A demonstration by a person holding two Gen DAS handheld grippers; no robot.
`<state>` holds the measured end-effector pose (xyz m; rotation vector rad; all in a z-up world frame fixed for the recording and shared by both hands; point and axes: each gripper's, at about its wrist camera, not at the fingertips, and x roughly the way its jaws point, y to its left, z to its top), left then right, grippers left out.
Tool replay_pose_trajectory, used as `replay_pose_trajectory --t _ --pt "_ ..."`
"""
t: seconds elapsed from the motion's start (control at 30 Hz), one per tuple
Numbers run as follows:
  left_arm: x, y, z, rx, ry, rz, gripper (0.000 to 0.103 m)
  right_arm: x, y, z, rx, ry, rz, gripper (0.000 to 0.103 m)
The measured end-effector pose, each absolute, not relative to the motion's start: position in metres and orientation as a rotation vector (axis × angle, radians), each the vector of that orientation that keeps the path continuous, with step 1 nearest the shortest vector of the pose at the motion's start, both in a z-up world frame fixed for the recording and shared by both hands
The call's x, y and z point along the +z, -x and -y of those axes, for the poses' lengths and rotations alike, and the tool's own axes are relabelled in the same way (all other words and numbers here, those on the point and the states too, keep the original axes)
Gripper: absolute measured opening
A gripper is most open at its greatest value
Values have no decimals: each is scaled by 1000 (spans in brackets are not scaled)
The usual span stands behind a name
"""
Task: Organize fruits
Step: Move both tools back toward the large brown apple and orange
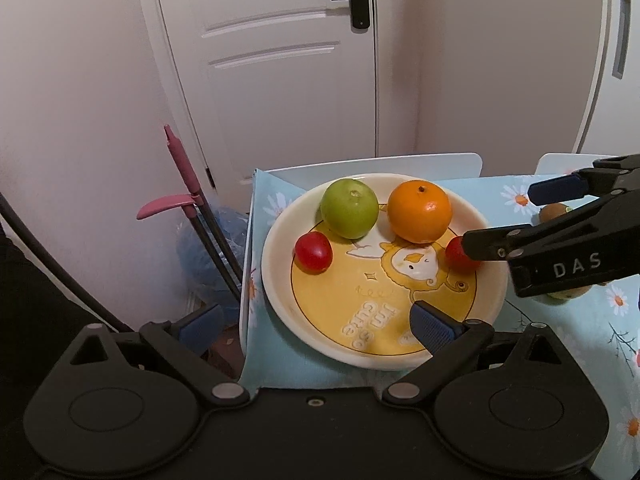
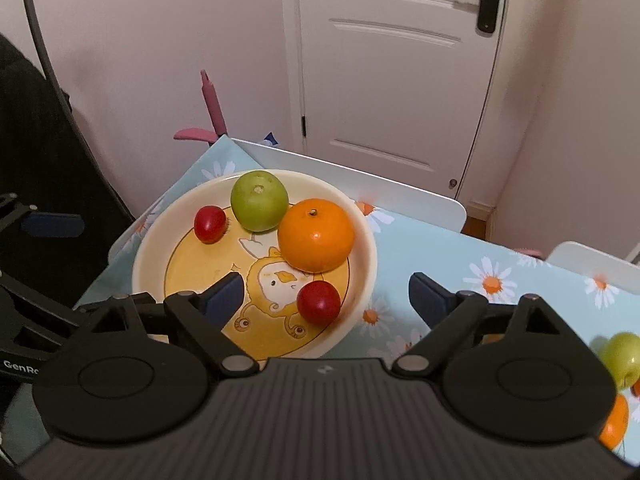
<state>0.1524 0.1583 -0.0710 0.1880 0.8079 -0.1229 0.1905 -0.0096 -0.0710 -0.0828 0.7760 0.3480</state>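
The plate (image 2: 362, 236) holds 4 fruits; right of it, more fruit (image 2: 619, 354) waits on the tablecloth. Both the left gripper (image 1: 316, 322) and right gripper (image 2: 326, 294) are spread, empty.

Both units look the same: matte black plastic, two-finger linkage. Left gripper (image 1: 314, 326): teardrop housings either side with round recessed caps, triangular cut-outs at the tips, silver pivot pins at the link joints, a small screw centre of the base plate. Fingers (image 1: 430, 326) carry dark blue pads with a fine grid texture. Right gripper (image 2: 326, 294): same links and pins, ribbed grey-black body with a small logo. Its side reads "DAS" in white from the left wrist view; the left unit's side reads "GenRo", cut off.
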Motion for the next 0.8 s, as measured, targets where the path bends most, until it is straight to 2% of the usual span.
replay_pose_trajectory --t 0.8 --pt "-14 -111 -124 -234 -218 -681 101 -12 -103 88 123 -24 -738 103"
